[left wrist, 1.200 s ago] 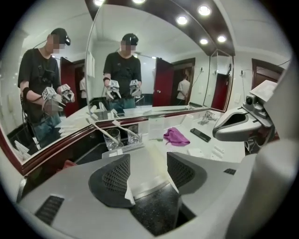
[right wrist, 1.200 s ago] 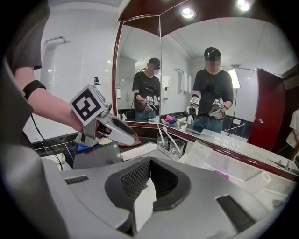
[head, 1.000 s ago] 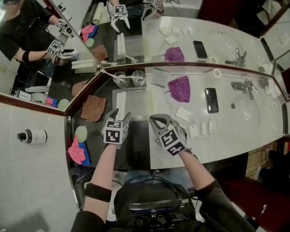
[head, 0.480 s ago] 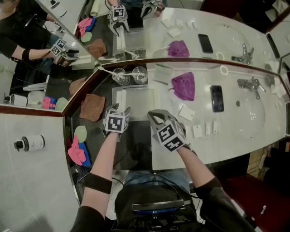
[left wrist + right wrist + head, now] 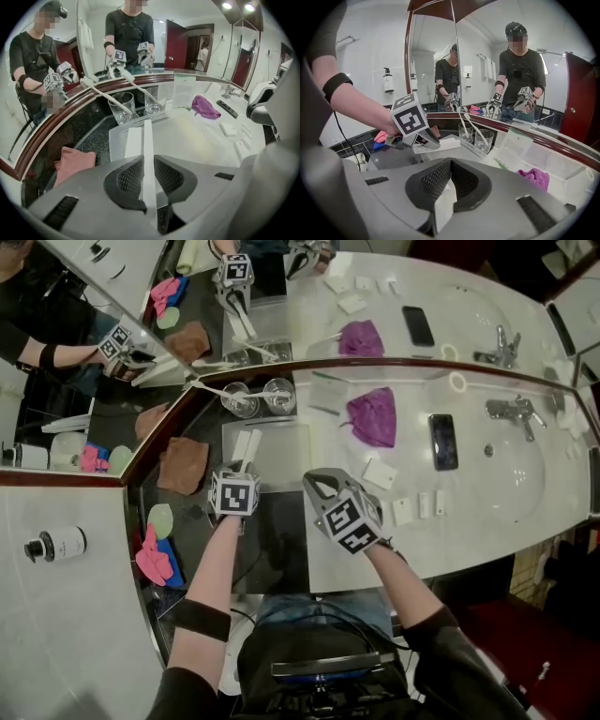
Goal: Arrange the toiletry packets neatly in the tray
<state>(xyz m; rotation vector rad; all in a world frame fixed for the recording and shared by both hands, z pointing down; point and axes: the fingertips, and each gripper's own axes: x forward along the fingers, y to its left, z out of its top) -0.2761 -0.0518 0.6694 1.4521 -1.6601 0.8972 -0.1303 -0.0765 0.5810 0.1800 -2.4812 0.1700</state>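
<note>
At the left side of the tray (image 5: 201, 136), beside a long packet (image 5: 133, 143) lying flat, a second long packet (image 5: 148, 140) stands edge-on between my left gripper's (image 5: 149, 174) fingers, which have just been closing and now pinch it, I judge for straightening, while my right gripper's (image 5: 446, 185) fingers are clamped on a small white packet (image 5: 442, 206).

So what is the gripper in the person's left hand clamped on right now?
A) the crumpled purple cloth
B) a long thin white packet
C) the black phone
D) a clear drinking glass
B: in the left gripper view, the left gripper, whose jaws have just been closing, pinches a long thin white packet edge-on between its pads, over the translucent white tray.
</note>
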